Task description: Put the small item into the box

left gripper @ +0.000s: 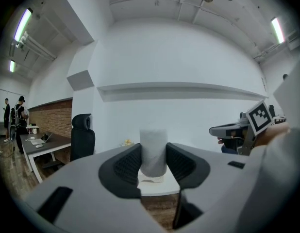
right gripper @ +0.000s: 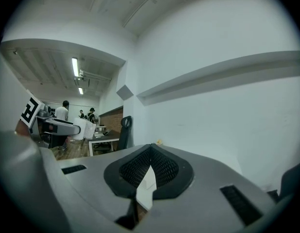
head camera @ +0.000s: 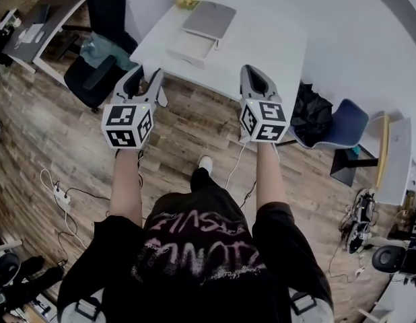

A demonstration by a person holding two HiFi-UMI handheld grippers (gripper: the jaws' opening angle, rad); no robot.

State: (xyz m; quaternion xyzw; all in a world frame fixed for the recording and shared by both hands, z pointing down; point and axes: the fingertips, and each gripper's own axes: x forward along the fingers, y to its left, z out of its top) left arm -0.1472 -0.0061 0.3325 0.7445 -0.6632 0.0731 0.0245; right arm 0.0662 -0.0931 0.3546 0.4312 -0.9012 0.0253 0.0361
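Black T-shirt (head camera: 194,247) fills the near edge. The person stands on the wood floor (head camera: 73,133), short of the white table (head camera: 262,39) at far centre.

Step, as I read it: carry phase. The item's already picked but not yet over the box (head camera: 191,48). The box sits on the table's near-left part w/ a grey flat lid-like piece (head camera: 209,20) just behind it.

Next move prob: bring L gripper (head camera: 146,81) over the box, lower, then let go. Aim matters bc the box is small.

Both forearms are stretched fwd, side by side and apart. Grippers approx level, marker cubes facing up.

L gripper clamps the small white cylinder (left gripper: 153,149), upright betw its pads. R gripper (head camera: 255,76): jaws together, nothing in them.
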